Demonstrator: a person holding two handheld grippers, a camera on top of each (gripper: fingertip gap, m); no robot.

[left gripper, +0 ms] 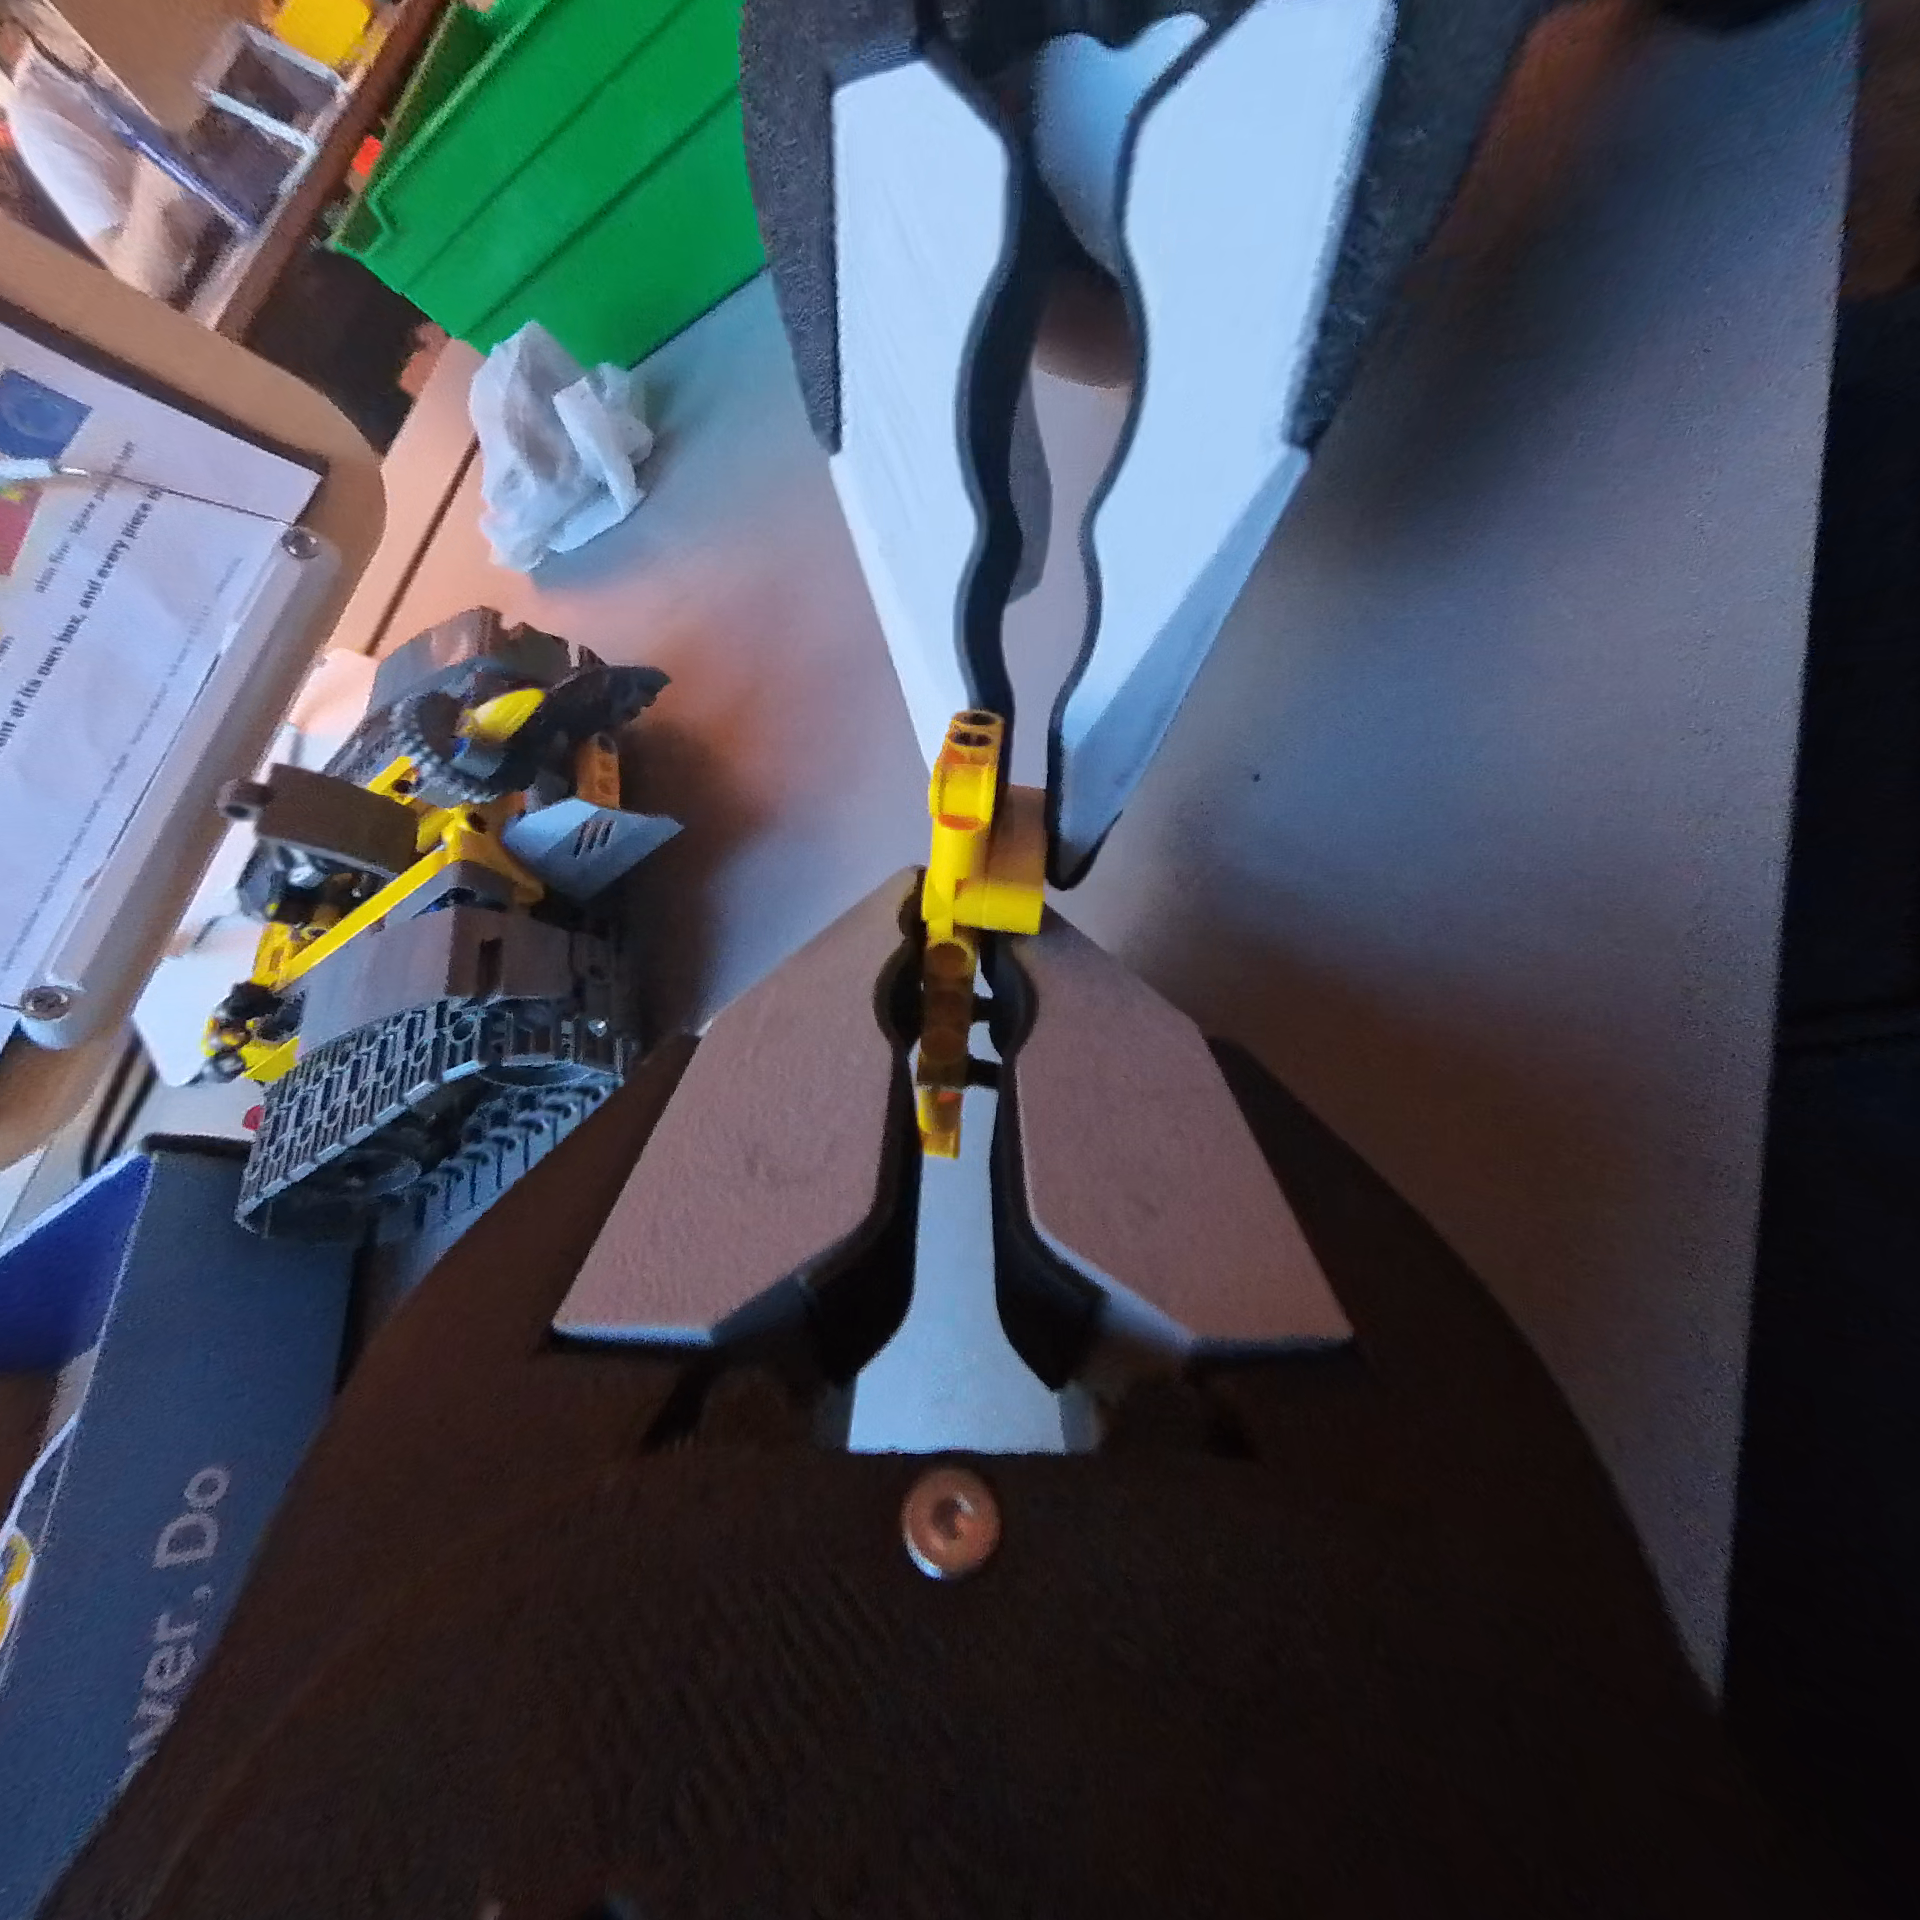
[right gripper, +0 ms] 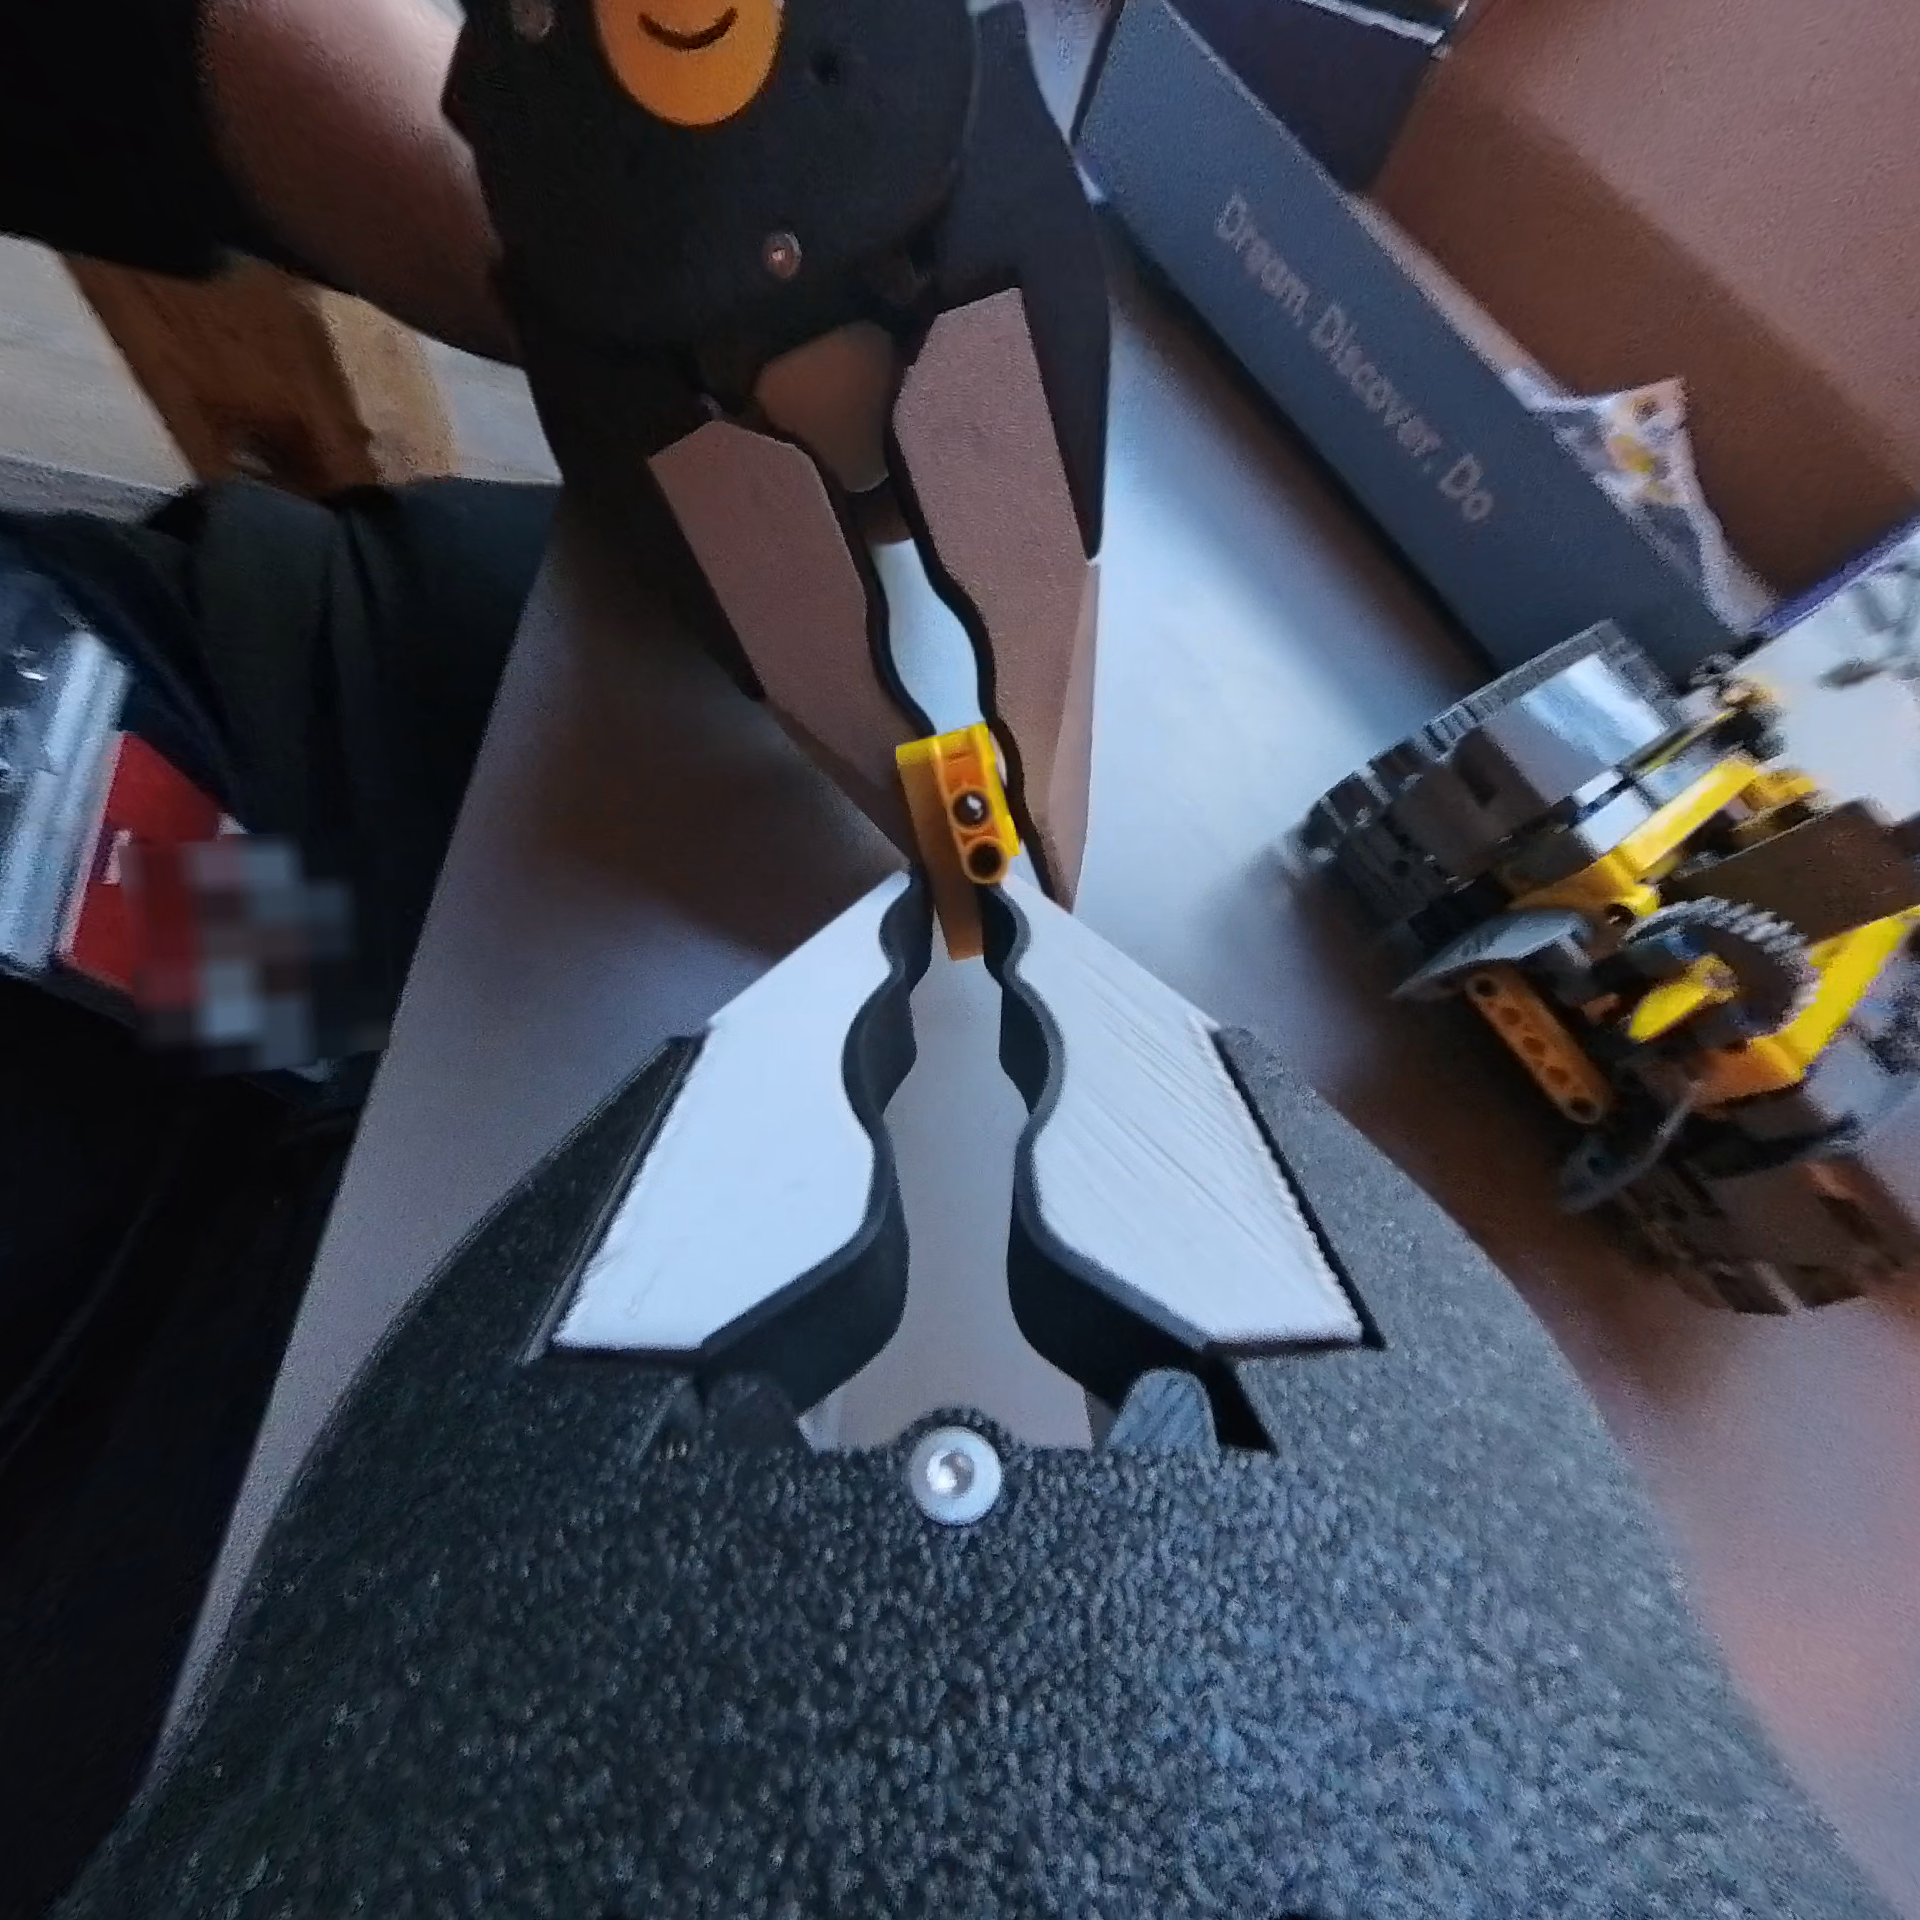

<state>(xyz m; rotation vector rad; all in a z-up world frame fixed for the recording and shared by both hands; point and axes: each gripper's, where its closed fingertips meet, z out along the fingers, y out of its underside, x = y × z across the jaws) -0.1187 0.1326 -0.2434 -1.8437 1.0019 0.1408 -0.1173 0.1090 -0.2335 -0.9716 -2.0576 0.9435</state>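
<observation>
both my left gripper (left gripper: 951, 925) and right gripper (right gripper: 961, 914) pinch one yellow brick piece (left gripper: 971, 852); i'd keep them aligned, squeezing evenly.

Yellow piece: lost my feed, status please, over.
Left tongs shut on yellow piece. Right tongs pinch its other end. Toy digger off to the side on the table.

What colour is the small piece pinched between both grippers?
Yellow: the small beam piece with round holes, clearest in the right wrist view.
</observation>
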